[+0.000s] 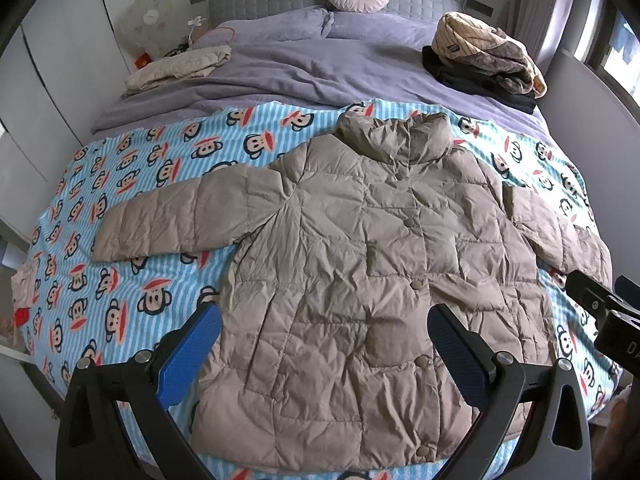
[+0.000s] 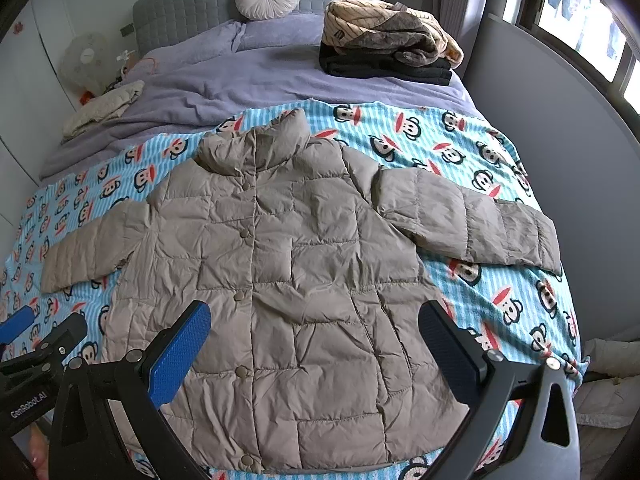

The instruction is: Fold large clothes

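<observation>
The taupe quilted puffer jacket [image 1: 360, 280] lies flat, front up, over most of the near half of the monkey-print blanket [image 1: 132, 208], sleeves spread left and right. Open blanket shows below the left sleeve, at the near left, and beyond it to the far left. On the right, bare blanket shows past the right sleeve [image 2: 472, 220], up to the grey wall panel [image 2: 560, 128] that closes off that side. Farther away, the lavender duvet [image 1: 300, 68] is mostly bare in the middle; a stack of folded clothes [image 2: 388, 48] occupies its far right corner and a cream folded garment [image 1: 176, 66] its far left edge.
</observation>
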{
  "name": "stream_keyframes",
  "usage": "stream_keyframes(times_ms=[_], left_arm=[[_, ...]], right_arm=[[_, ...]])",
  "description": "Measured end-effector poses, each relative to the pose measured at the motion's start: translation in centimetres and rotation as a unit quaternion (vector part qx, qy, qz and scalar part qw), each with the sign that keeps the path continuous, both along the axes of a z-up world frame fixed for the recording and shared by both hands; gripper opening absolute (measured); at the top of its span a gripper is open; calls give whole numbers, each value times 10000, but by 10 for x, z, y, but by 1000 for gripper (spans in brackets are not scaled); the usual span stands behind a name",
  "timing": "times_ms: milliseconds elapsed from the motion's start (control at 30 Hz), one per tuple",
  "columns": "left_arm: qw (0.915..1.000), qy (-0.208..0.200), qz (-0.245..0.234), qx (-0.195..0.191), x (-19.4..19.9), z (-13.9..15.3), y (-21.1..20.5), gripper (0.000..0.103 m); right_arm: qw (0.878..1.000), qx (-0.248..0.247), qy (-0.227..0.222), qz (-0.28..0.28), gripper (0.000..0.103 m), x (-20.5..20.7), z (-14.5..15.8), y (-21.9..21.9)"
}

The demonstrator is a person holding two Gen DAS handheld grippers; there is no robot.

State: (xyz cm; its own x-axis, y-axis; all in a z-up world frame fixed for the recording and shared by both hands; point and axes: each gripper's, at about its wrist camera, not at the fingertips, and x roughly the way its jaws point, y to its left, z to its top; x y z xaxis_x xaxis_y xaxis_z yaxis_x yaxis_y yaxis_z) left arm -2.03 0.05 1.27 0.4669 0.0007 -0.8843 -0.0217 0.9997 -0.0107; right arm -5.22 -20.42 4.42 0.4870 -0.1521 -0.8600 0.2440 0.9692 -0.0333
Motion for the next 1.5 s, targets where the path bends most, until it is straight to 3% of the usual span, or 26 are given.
stream_keyframes(times_ms=[1500], left_arm=[[10000, 83, -7, -23, -3, -8, 1, 103]], right_arm=[[10000, -2, 51, 11, 103, 5, -4, 3]])
